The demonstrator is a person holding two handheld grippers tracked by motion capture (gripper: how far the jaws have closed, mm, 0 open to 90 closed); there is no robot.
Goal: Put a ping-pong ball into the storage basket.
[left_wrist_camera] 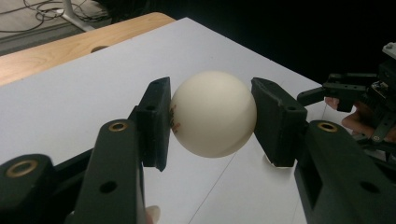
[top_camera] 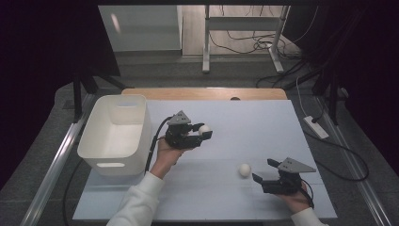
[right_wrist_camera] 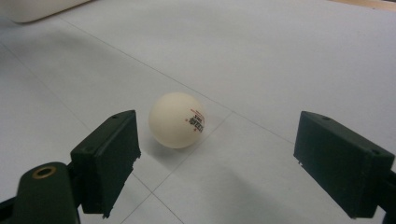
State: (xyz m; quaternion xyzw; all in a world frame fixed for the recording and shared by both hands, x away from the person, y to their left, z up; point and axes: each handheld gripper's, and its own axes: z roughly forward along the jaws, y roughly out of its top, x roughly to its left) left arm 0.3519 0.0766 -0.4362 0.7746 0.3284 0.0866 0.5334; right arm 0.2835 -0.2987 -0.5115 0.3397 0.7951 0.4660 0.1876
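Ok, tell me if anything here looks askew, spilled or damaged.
Nothing stands out. The left gripper holds one white ball cleanly above the table, the second ball rests intact before the open right gripper, and the white bin stands upright.

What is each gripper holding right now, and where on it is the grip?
The left gripper clamps a white ball across its opposite sides. The right gripper is open, holding nothing.

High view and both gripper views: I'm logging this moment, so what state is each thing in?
Left gripper: shut on a ball, lifted off the table.
Held ball: clamped between the fingers.
Right gripper: open, holding nothing.
Loose ball: resting on the table, ahead of the open fingers.
White bin: upright, looks empty.
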